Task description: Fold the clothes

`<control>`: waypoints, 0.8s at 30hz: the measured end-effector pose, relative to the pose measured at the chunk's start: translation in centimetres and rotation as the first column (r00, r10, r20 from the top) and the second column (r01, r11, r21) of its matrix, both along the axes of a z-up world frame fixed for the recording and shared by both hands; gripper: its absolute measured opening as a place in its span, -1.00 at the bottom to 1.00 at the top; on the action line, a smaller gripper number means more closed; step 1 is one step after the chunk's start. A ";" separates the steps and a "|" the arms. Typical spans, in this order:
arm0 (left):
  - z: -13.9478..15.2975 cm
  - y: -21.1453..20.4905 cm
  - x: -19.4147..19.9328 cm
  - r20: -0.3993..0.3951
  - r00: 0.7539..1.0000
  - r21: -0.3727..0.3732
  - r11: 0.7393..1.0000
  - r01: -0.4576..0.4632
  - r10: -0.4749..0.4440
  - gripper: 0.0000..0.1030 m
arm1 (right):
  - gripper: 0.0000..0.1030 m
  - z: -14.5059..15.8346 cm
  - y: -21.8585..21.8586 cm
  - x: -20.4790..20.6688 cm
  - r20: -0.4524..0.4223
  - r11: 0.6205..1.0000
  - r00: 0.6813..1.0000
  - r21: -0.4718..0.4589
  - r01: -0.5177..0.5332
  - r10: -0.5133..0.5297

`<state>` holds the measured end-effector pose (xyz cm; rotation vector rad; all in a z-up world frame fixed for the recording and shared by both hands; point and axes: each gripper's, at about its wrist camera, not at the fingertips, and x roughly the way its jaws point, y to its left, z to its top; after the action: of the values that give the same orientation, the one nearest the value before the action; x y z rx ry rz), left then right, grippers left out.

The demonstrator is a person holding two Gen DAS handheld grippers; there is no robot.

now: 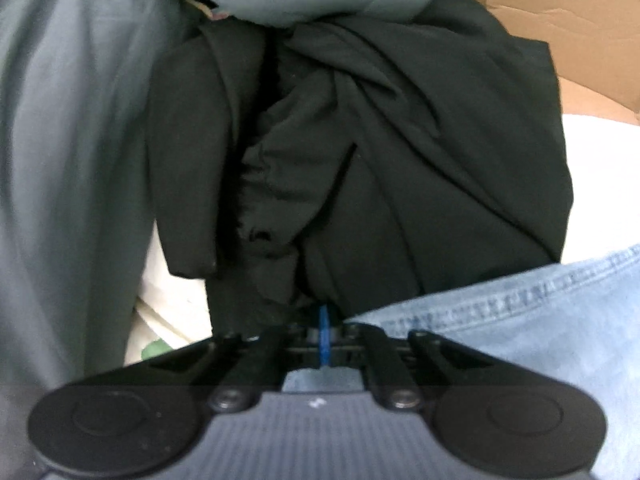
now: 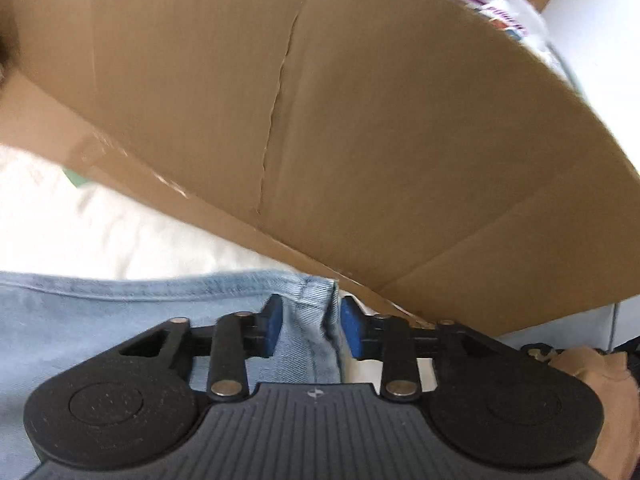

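Now my left claw is pressed together against the crumpled black cloth garment; my right claw is spread around the light-blue denim jeans' hem.

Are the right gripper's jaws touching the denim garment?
Apart. The right wrist view shows the right gripper open, its blue pads standing clear of the denim garment's corner fold between them.

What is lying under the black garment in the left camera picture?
Under the black garment, a white surface shows at its right edge and a pale patch at lower left. Everything beneath its middle is covered.
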<state>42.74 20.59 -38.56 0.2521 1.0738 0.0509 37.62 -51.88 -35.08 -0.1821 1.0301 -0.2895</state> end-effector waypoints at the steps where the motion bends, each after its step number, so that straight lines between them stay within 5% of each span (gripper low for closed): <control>1: 0.1 -0.2 0.2 -0.002 1.000 0.004 1.000 -0.005 0.005 -0.95 | -0.18 0.4 -0.1 -0.4 0.011 1.000 1.000 0.010 -0.001 0.001; 6: 0.6 0.0 -0.2 0.026 0.999 -0.018 0.999 -0.038 0.039 -0.94 | -0.05 1.5 -0.4 -3.6 0.060 0.997 0.998 0.068 0.023 -0.027; 13: 2.3 -0.4 -1.2 0.017 0.995 -0.037 0.994 -0.099 0.099 -0.31 | 0.00 -0.6 -1.0 -10.1 0.024 0.975 0.988 0.164 0.149 -0.154; 24: 5.9 -4.6 -4.0 0.044 0.997 -0.157 0.986 -0.050 0.058 -0.23 | 0.06 -3.3 -1.1 -16.9 -0.026 0.928 0.976 0.306 0.212 -0.214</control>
<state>38.74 15.99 -32.69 0.0806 1.0306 0.0215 20.73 -53.00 -38.41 0.2148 1.0748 -0.3220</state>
